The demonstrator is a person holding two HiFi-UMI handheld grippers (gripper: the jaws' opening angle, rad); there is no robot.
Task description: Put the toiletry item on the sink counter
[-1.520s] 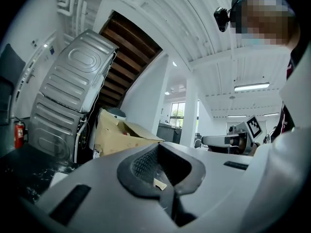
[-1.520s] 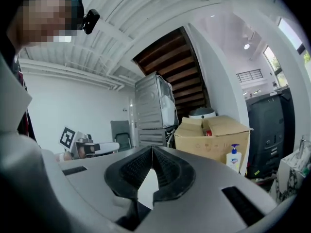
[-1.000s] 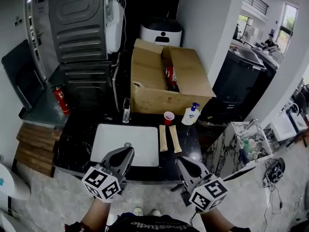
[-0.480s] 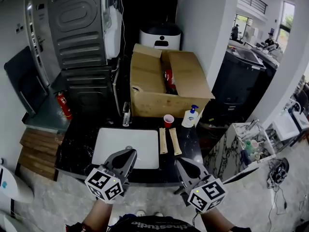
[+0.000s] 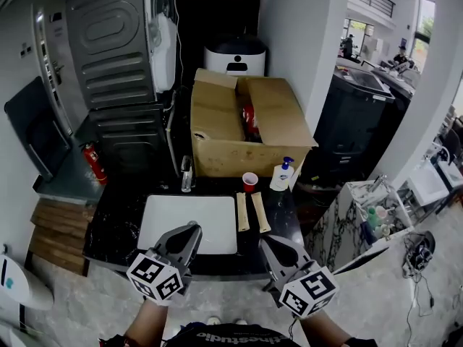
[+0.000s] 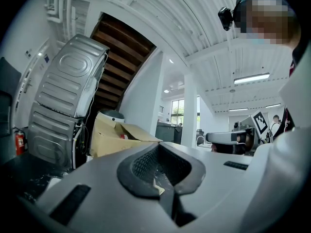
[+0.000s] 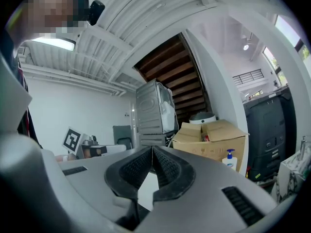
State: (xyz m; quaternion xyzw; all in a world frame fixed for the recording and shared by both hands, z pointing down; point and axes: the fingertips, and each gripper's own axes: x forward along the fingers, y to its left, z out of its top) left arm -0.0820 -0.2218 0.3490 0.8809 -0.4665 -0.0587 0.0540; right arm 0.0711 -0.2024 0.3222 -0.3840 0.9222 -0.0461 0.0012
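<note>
A black sink counter (image 5: 116, 223) holds a white basin (image 5: 189, 223) with a faucet (image 5: 187, 173) behind it. To the basin's right lie two tan tubes (image 5: 242, 211), with a red cup (image 5: 249, 182) and a white pump bottle (image 5: 281, 174) behind them. Behind these stands an open cardboard box (image 5: 217, 147) with a red packet (image 5: 249, 119) inside. My left gripper (image 5: 194, 226) and right gripper (image 5: 262, 238) hover over the counter's front edge, both shut and empty. The right gripper view shows the box (image 7: 214, 142) and the pump bottle (image 7: 228, 159) far ahead.
Stacked grey laundry machines (image 5: 108, 49) rise at the back left, and a red fire extinguisher (image 5: 94, 163) stands below them. A white round appliance (image 5: 233, 56) sits behind the box. A marble stand with bottles (image 5: 369, 215) is at the right.
The head view has shifted slightly. Both grippers stay shut and nearly still at the counter's front edge.
</note>
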